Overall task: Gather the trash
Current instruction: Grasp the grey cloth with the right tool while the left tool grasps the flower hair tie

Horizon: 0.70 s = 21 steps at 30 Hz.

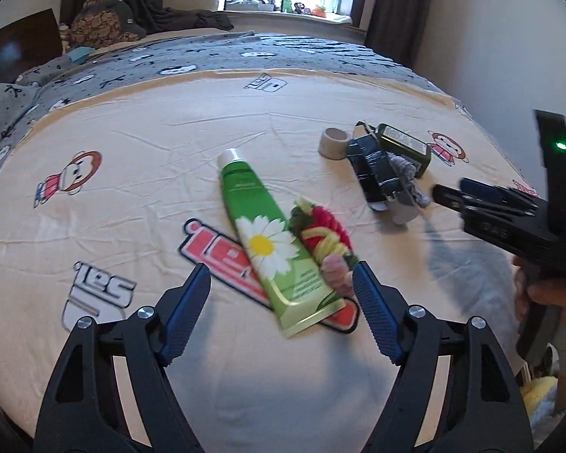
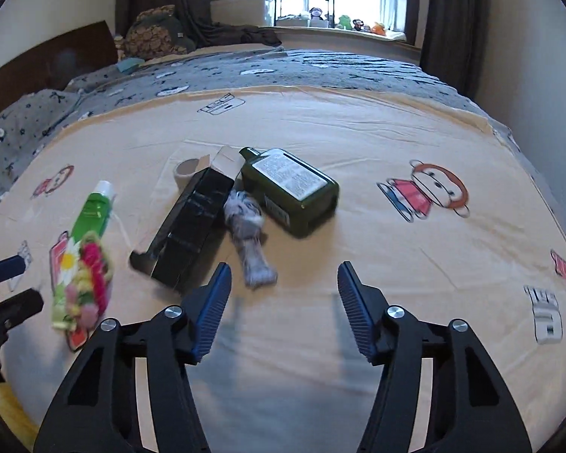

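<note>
Just before the green tube (image 1: 262,234) on the bed, left tongs (image 1: 281,288) gape empty and should straddle its crimped end squarely; right tongs (image 2: 283,294), also apart, idle beside.

Green tube (image 1: 260,226), black box (image 2: 192,230), green bottle (image 2: 294,192) — all lying flat.

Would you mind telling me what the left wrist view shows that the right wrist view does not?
Only the left wrist view shows the person's right hand holding the right gripper. Only the right wrist view shows the white label on the dark green bottle squarely. Both show the green daisy tube, the colourful yarn bundle, the black carton, the tape roll and the grey cloth wad.
</note>
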Available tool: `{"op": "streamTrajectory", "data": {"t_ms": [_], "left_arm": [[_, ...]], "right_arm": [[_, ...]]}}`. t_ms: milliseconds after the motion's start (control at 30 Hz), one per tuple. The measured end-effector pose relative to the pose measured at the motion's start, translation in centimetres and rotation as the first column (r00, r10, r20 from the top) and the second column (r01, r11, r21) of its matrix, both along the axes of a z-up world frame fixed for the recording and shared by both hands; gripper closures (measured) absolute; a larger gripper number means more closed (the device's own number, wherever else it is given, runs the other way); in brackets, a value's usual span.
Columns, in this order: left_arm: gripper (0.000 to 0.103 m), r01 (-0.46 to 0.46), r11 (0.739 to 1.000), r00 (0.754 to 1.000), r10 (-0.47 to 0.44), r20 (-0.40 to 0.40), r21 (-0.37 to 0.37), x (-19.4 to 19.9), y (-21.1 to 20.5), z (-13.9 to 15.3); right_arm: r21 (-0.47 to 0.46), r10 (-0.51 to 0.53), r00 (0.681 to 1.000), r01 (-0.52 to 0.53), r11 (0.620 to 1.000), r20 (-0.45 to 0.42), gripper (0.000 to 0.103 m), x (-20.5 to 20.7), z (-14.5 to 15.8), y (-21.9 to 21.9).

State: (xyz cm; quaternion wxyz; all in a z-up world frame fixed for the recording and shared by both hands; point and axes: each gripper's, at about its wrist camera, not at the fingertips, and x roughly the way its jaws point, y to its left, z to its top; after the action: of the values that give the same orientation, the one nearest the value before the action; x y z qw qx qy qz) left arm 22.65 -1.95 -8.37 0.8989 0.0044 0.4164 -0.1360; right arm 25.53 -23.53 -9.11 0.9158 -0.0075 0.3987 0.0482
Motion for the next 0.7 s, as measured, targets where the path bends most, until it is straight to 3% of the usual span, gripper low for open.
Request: {"op": "streamTrajectory", "data": {"t_ms": [100,200,300,400,433,467,500,533,700], "left_arm": [[0.030,0.019,1.000,1.000,-0.019,0.001,0.007,0.6,-1.0,-0.1],[0.038,0.039,0.999,0.999,-0.039,-0.002,0.025,1.3,-2.3,-0.3],[0.047,0.056,0.998,0.998,-0.055,-0.027,0.034,2.2,-3.6,-1.0],[0.052,0.060,0.997,0.997,-0.058,-0.053,0.042,2.8,-4.5,-2.0],[0.054,0.059,0.997,0.997,-0.057,-0.047,0.054,2.9,-4.7,-2.2],[0.057,0.056,0.996,0.998,-0.054,-0.034,0.070,3.0,-4.9,-2.3],[0.067,0.052,0.995,0.998,-0.050,-0.023,0.088,3.1,-5.1,-2.3],[0.071,0.050,0.995,0.999,-0.048,-0.023,0.090,3.2,-5.1,-2.3],[0.072,0.061,0.995,0.998,-0.060,-0.019,0.074,2.6,-4.7,-1.8]], "right_arm": [[0.005,0.023,0.999,-0.023,1.000,-0.022,0.046,1.8,-0.9,0.8],[0.012,0.040,0.999,-0.040,0.999,-0.033,0.048,3.4,-1.4,1.7],[0.033,0.056,0.997,-0.054,0.998,-0.056,0.063,4.8,-1.8,2.1],[0.025,0.060,0.994,-0.058,0.998,-0.087,0.067,5.9,-2.4,2.4],[0.027,0.061,0.994,-0.059,0.998,-0.089,0.068,6.0,-2.4,2.5],[0.033,0.064,0.994,-0.061,0.998,-0.091,0.076,6.0,-2.4,2.4],[0.043,0.069,0.993,-0.066,0.997,-0.092,0.077,5.9,-2.3,2.3],[0.042,0.068,0.993,-0.064,0.997,-0.091,0.078,5.9,-2.3,2.2],[0.034,0.082,0.994,-0.080,0.996,-0.071,0.079,3.4,-0.9,1.7]]}}
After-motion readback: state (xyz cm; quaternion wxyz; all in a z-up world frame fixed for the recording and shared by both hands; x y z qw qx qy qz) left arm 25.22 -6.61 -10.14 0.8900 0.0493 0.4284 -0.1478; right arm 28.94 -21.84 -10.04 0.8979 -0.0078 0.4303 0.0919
